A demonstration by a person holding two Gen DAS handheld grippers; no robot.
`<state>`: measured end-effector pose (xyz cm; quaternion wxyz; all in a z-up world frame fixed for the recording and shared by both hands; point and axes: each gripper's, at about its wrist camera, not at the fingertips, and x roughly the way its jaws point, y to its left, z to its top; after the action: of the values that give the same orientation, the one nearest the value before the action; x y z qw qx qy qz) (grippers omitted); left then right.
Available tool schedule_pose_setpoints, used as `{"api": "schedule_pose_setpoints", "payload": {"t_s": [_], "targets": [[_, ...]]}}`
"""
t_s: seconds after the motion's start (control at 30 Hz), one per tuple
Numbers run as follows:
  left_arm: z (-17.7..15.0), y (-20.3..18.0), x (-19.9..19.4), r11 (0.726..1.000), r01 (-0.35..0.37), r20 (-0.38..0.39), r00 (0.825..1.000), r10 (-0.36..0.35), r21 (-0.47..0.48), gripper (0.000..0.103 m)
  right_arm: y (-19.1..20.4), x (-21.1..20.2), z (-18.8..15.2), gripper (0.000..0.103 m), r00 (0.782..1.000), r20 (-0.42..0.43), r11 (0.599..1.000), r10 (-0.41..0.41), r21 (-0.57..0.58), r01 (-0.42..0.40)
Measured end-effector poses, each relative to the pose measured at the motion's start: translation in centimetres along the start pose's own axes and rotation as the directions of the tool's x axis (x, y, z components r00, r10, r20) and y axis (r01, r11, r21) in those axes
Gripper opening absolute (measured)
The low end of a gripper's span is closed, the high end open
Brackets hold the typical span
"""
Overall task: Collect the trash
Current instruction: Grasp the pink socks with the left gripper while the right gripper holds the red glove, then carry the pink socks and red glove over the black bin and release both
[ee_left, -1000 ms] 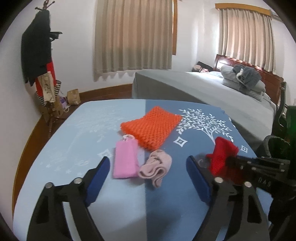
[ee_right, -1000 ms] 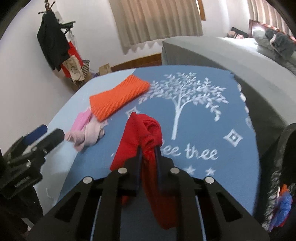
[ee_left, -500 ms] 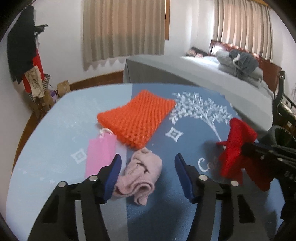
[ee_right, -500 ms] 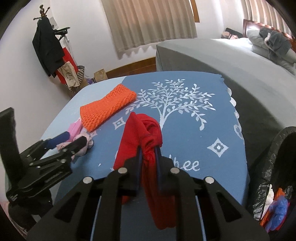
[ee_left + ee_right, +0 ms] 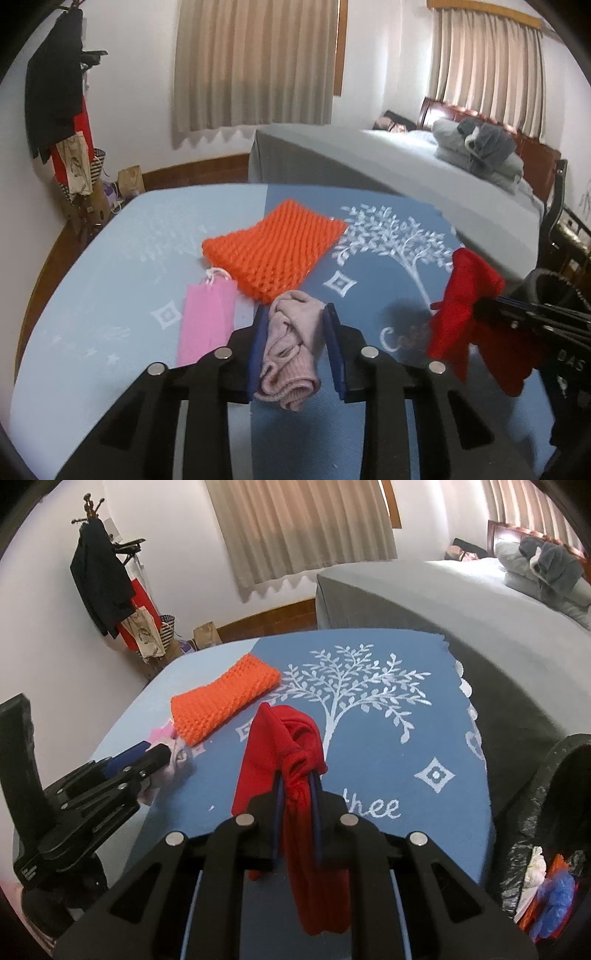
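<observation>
Blue cloth printed with a white tree covers the table (image 5: 110,266) that fills the lower half of both views. At the bottom centre of the left wrist view lies a crumpled pale pink cloth (image 5: 291,350), and the left gripper (image 5: 295,350) has just been closing its jaws on it; the blue pads now stand against both sides of the bundle, which still rests on the table. Just left of it lies a flat pink pouch (image 5: 207,325) with a white cord loop at its top end, and just above both sits a folded orange knit piece (image 5: 273,247), overlapping the pouch's upper corner. At the right of the same view the right gripper (image 5: 295,790) holds a red cloth (image 5: 288,746) clear of the table; in the right wrist view its jaws are clamped tight on the knotted middle, with red fabric standing above them and hanging below. At the right edge of that view stands a bin lined with a black bag (image 5: 535,801), with white, orange and blue scraps inside. Beyond the table is a grey bed (image 5: 388,166) with folded grey bedding near its headboard, beige curtains (image 5: 255,62) above it, and a coat rack (image 5: 55,92) hung with dark clothes at upper left.
</observation>
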<state>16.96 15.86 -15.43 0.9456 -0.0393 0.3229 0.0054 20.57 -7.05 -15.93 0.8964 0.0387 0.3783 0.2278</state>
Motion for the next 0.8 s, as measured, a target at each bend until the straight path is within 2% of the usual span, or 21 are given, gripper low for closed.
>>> {"api": "schedule_pose_setpoints", "payload": {"t_s": [0.8], "targets": [[1.8, -2.5, -5.6, 0.999, 0.032, 0.08, 0.996, -0.032, 0.001, 0.03, 0.3, -6.3, 0.5, 0.013, 0.996, 0.087, 1.0, 0.017, -0.009, -0.016]]}}
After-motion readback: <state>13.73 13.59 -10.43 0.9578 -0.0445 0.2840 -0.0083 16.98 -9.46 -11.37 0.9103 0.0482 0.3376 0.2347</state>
